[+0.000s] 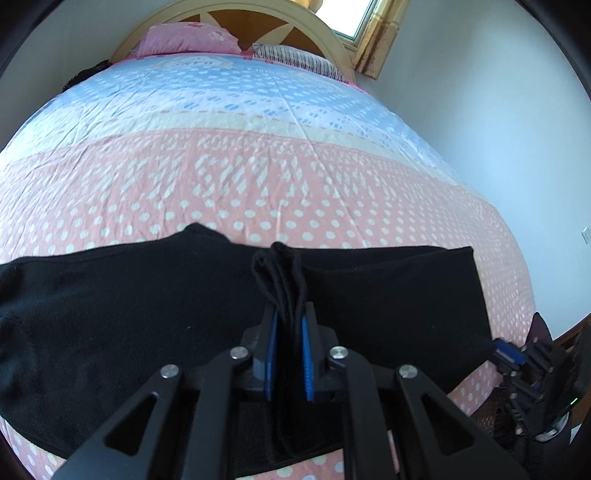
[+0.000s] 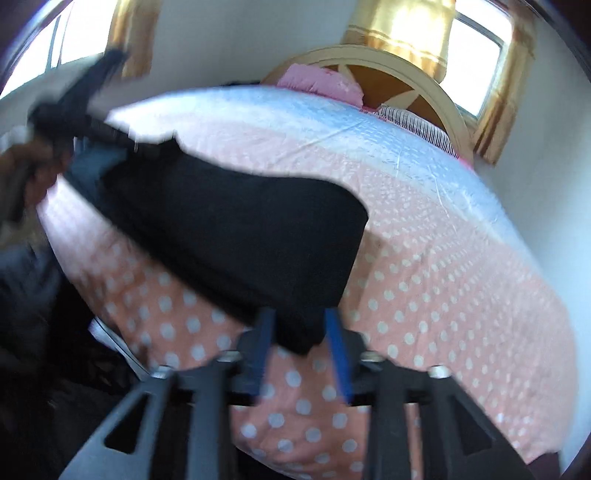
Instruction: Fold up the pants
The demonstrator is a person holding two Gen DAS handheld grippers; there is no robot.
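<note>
The black pants (image 1: 388,295) lie stretched across the near, pink-dotted end of the bed (image 1: 258,192), well away from the pink pillow (image 1: 188,38) by the headboard (image 1: 258,18). The left gripper (image 1: 288,325) is clenched on a bunched fold of the pants' near edge, the cloth standing up between its blue pads. The right gripper (image 2: 301,332) sits at the pants' corner nearest that camera with its jaws apart — the corner lies between them, though the blur hides whether the pads press on it.
</note>
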